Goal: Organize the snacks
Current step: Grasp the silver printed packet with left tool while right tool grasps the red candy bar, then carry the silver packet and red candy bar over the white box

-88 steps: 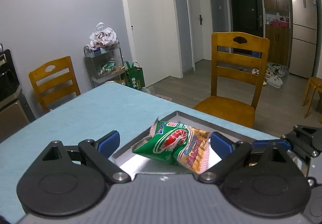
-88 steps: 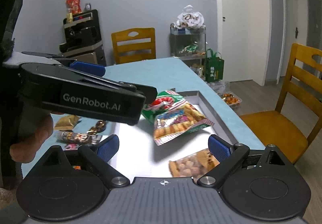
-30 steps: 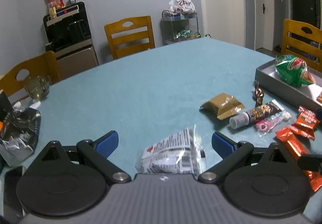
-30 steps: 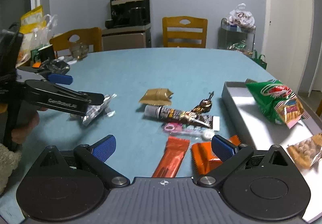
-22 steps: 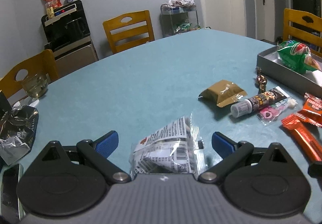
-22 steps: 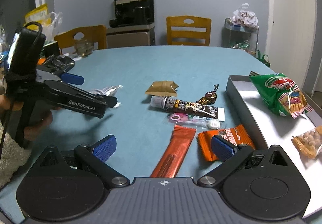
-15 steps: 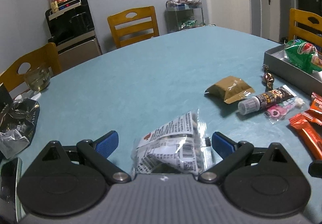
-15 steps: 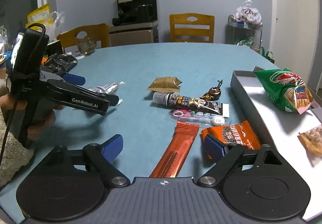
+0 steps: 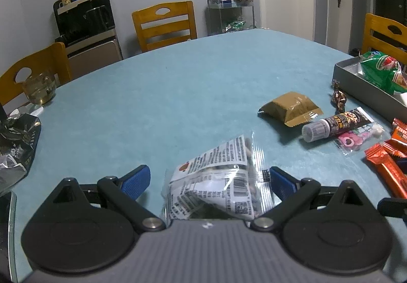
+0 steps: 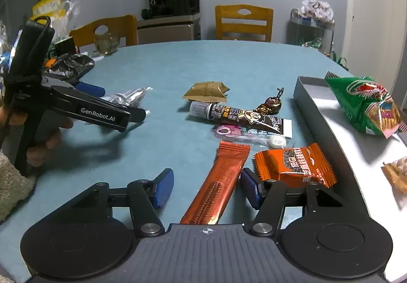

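Note:
A long orange-red bar (image 10: 216,186) lies on the teal table between the pads of my right gripper (image 10: 206,189). Its jaws are closing, and a small gap still shows on each side of the bar. My left gripper (image 9: 208,182) stands open around a clear packet with a white label (image 9: 218,178); from the right wrist this gripper (image 10: 119,102) hangs low over the same packet (image 10: 129,96). The grey tray (image 10: 313,102) at the right holds a green snack bag (image 10: 366,105) and a small nut packet (image 10: 396,176).
Loose on the table are an orange square packet (image 10: 295,166), a dark tube (image 10: 236,115), a pink candy wrap (image 10: 239,133), a foil sweet (image 10: 269,105) and a brown pouch (image 10: 206,91). A crumpled black bag (image 9: 15,145) and a glass bowl (image 9: 38,88) sit far left; wooden chairs ring the table.
The green bag, once held over the tray, now lies in it. The left gripper has sunk over the clear packet. The right jaws have narrowed around the orange-red bar.

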`<state>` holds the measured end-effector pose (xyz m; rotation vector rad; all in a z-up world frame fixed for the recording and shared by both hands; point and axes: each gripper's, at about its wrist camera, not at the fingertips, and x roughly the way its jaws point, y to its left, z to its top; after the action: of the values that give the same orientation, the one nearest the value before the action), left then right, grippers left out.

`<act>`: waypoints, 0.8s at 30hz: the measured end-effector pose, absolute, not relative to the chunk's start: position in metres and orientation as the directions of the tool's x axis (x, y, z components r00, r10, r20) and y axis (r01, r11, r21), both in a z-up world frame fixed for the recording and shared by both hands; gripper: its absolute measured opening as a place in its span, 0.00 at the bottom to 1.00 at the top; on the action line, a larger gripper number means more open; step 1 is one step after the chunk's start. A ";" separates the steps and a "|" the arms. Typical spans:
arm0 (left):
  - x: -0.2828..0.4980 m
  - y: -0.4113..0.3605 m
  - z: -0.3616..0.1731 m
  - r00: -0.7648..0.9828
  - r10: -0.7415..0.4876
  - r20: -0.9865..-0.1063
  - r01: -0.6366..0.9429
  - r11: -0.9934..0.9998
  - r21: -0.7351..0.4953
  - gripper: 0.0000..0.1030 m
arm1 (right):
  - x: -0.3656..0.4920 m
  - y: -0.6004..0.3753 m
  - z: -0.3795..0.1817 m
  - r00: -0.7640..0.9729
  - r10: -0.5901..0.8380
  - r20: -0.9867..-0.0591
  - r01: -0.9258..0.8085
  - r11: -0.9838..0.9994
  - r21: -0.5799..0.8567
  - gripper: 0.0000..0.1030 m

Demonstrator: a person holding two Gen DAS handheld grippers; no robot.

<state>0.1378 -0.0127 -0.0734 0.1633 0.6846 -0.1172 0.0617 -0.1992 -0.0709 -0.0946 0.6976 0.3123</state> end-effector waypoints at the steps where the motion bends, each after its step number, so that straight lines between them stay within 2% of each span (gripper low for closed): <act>1: 0.139 -0.013 -0.075 0.764 -0.054 -0.642 0.163 0.980 0.111 0.97 | 0.062 -0.198 -0.071 0.725 0.244 -0.643 -0.314 0.949 0.007 0.56; 6: 0.143 -0.008 -0.078 0.748 -0.073 -0.660 0.160 0.984 0.073 0.97 | 0.062 -0.197 -0.073 0.733 0.243 -0.635 -0.328 0.945 -0.018 0.53; 9: 0.143 -0.005 -0.078 0.744 -0.079 -0.664 0.151 0.987 0.051 0.92 | 0.061 -0.198 -0.073 0.732 0.255 -0.632 -0.342 0.939 -0.018 0.49; 12: 0.144 -0.003 -0.077 0.738 -0.098 -0.667 0.155 0.988 0.026 0.87 | 0.060 -0.197 -0.072 0.728 0.271 -0.630 -0.364 0.931 -0.019 0.40; 14: 0.143 -0.002 -0.077 0.740 -0.090 -0.667 0.148 0.989 0.031 0.85 | 0.061 -0.198 -0.071 0.725 0.279 -0.629 -0.368 0.930 -0.011 0.26; 19: 0.142 0.003 -0.072 0.742 -0.114 -0.661 0.151 0.988 -0.001 0.83 | 0.062 -0.202 -0.072 0.724 0.290 -0.626 -0.363 0.932 0.011 0.23; 24: 0.136 0.004 -0.065 0.761 -0.136 -0.634 0.163 0.986 -0.016 0.76 | 0.062 -0.204 -0.072 0.722 0.301 -0.623 -0.364 0.931 0.028 0.22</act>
<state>0.1361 0.0043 -0.0652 0.0405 0.6862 -0.1630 0.0616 -0.2037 -0.0719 -0.0993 0.6703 0.3682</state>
